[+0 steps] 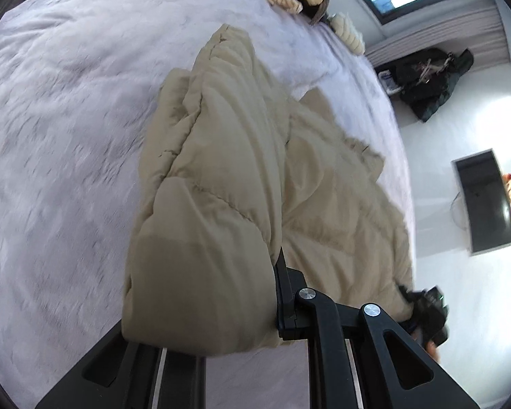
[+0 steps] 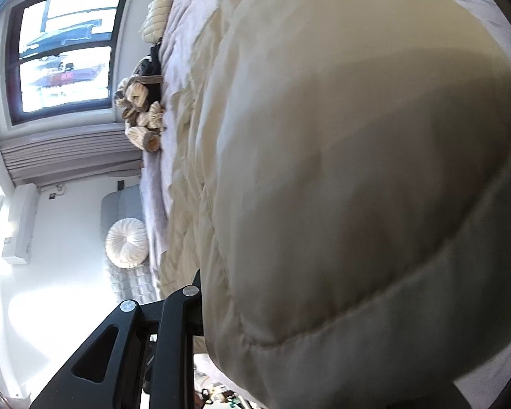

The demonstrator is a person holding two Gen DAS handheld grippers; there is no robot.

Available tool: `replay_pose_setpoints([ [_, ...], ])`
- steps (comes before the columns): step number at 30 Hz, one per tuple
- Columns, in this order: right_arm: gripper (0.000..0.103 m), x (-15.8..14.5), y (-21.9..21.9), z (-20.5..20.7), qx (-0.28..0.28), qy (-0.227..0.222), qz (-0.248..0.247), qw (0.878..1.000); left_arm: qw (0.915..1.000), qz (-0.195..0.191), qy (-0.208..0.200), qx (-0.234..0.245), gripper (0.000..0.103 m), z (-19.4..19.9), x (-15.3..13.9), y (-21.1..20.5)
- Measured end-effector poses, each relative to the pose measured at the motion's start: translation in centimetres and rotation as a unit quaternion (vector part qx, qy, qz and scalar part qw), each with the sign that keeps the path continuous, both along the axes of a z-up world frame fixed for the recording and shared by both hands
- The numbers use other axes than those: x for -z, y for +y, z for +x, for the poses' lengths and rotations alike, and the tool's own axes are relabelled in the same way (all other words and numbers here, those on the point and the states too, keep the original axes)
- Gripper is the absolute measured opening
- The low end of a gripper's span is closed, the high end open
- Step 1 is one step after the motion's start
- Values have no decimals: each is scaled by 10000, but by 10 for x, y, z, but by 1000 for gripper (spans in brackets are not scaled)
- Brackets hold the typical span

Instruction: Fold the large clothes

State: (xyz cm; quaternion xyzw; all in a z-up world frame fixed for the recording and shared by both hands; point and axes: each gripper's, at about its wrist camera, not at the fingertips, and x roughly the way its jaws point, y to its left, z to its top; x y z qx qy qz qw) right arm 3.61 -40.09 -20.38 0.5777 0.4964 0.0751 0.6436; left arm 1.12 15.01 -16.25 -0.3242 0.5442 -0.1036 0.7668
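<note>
Pale lavender bedspread (image 1: 68, 136) is carrying the beige puffer jacket (image 1: 221, 170); left gripper (image 1: 207, 306) and right gripper (image 2: 323, 306) are clamping its padded edge, mid-fold. Next: carrying it toward twelve o'clock.

The left gripper (image 1: 221, 293) is clamped on a thick fold of the beige quilted coat (image 1: 221, 156), which bulges over one finger and hides it. Ahead, the coat stretches across a pale fuzzy blanket (image 1: 61, 129). Off to its right, the right gripper (image 1: 426, 313) touches the coat's edge.
</note>
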Motion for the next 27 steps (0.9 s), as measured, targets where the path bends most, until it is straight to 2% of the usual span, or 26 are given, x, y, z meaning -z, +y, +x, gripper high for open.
replay_pose_setpoints([
  [1, 30, -2, -1, 2, -4, 49, -26, 10000, 10000, 47, 55, -4, 17, -3, 4, 1],
  [3, 40, -2, 4, 9, -67, 220, -188, 9996, 9998, 109, 158, -6, 17, -8, 8, 3],
  [7, 44, -13, 12, 16, -85, 353, -309, 9989, 9993, 288, 237, 58, 18, -14, 6, 7],
  [11, 56, -22, 15, -12, -168, 523, -497, 9973, 9978, 566, 298, 192, 18, -18, -6, 10],
  [14, 64, -39, 19, -20, -310, 628, -738, 9948, 9966, 697, 337, 282, 18, -23, -18, 12],
  [18, 70, -54, 28, -33, -593, 660, -1099, 9900, 9954, 832, 320, 359, 18, -32, -35, 21],
  [19, 70, -50, 19, -56, -654, 654, -1156, 9890, 9950, 873, 287, 392, 18, -33, -41, 23],
  [21, 75, -62, 23, -72, -833, 621, -1290, 9862, 9948, 894, 235, 437, 18, -35, -48, 27],
  [23, 81, -72, 32, -73, -969, 534, -1315, 9851, 9944, 943, 158, 443, 18, -37, -56, 31],
  [27, 82, -82, 49, -72, -1218, 384, -1314, 9831, 9948, 967, 36, 321, 18, -34, -67, 38],
])
